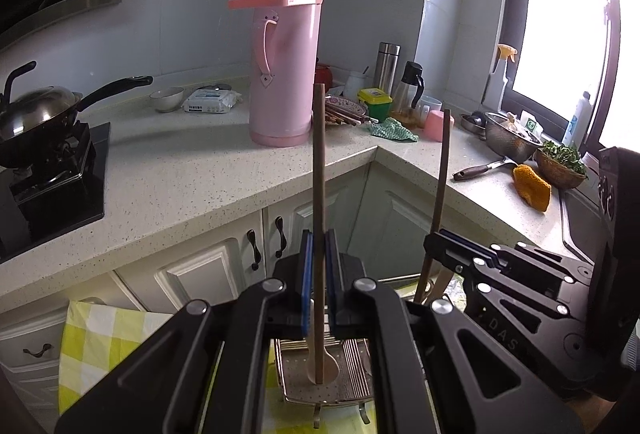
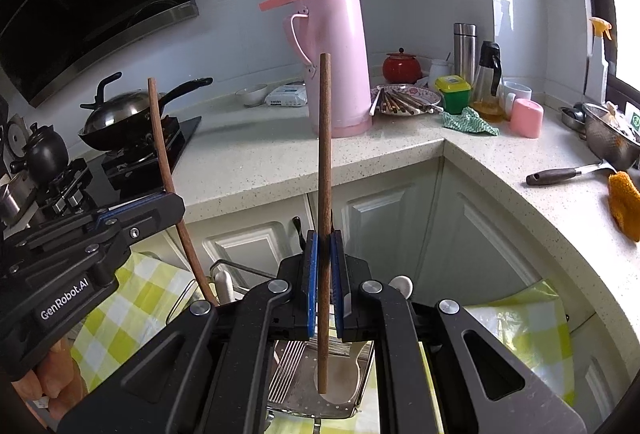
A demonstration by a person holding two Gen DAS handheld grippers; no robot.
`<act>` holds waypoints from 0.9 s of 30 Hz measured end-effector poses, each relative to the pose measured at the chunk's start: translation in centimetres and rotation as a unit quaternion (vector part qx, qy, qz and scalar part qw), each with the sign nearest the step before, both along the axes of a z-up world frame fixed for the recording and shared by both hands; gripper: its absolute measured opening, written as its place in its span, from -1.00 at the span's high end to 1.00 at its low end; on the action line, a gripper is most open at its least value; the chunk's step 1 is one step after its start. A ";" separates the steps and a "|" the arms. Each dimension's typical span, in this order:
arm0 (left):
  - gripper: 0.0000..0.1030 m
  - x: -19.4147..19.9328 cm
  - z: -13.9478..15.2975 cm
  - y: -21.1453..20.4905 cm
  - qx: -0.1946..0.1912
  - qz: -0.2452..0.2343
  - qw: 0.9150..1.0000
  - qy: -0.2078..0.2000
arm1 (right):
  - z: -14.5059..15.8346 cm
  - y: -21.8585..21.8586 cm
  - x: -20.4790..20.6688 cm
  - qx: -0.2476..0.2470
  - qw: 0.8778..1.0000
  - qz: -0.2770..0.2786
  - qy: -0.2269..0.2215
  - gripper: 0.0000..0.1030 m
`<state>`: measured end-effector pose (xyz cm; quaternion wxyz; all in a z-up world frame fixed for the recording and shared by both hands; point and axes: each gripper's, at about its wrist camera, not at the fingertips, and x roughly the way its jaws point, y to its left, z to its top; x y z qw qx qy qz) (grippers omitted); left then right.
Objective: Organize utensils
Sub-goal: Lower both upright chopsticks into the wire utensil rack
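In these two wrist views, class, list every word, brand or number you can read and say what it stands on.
"GenRobot.AI": white lettering on the side of the left gripper, in the right wrist view.
"DAS": faint raised letters on the body of the right gripper, in the left wrist view; the rest is cut off.
Wet wipes pack: print too small to read.
Green container label: blurred.
White bottle label by the window: unreadable.

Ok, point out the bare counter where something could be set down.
The widest bare patch of counter lies between the stove and the pink thermos, in front of the small bowl. A second patch sits on the corner, before the green cloth. Behind the thermos it is crowded: chopstick plate, bottles, cups.
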<state>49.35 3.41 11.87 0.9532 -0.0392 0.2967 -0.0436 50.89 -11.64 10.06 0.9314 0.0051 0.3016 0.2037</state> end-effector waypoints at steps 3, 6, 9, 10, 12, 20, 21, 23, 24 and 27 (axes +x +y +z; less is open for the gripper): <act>0.88 0.0 -0.6 0.3 -0.001 0.002 1.000 0.006 | -0.8 0.1 0.0 0.000 1.000 0.000 0.009 0.84; 0.88 0.1 -1.3 0.6 -0.005 0.004 1.000 0.014 | -1.4 0.0 0.1 -0.002 1.000 -0.001 0.023 0.84; 0.88 0.4 -1.8 1.0 -0.008 0.006 1.000 0.023 | -1.8 0.1 0.1 -0.006 0.999 0.001 0.032 0.84; 0.88 0.4 -2.0 0.9 -0.008 0.006 1.000 0.026 | -1.8 0.1 0.1 -0.009 0.999 0.001 0.034 0.84; 0.88 0.6 -2.4 0.9 -0.008 0.005 0.999 0.033 | -2.0 0.2 0.1 -0.012 0.999 0.002 0.041 0.84; 0.67 0.7 -3.1 1.3 -0.011 0.011 0.999 0.044 | -2.1 0.3 0.1 -0.024 0.999 0.004 0.042 0.82; 0.63 0.7 -3.1 1.3 -0.011 0.011 0.999 0.044 | -2.0 0.3 0.2 -0.023 0.999 0.003 0.043 0.82; 0.44 0.6 -3.1 1.4 -0.011 0.013 0.999 0.043 | -1.9 0.1 0.3 -0.023 0.999 -0.002 0.043 0.81; 0.42 0.5 -3.0 1.4 -0.010 0.013 0.999 0.041 | -1.8 0.0 0.3 -0.021 0.999 -0.004 0.043 0.81; 0.42 0.3 -2.7 1.6 -0.009 0.015 0.999 0.038 | -1.5 -0.4 0.3 -0.022 0.999 -0.006 0.040 0.80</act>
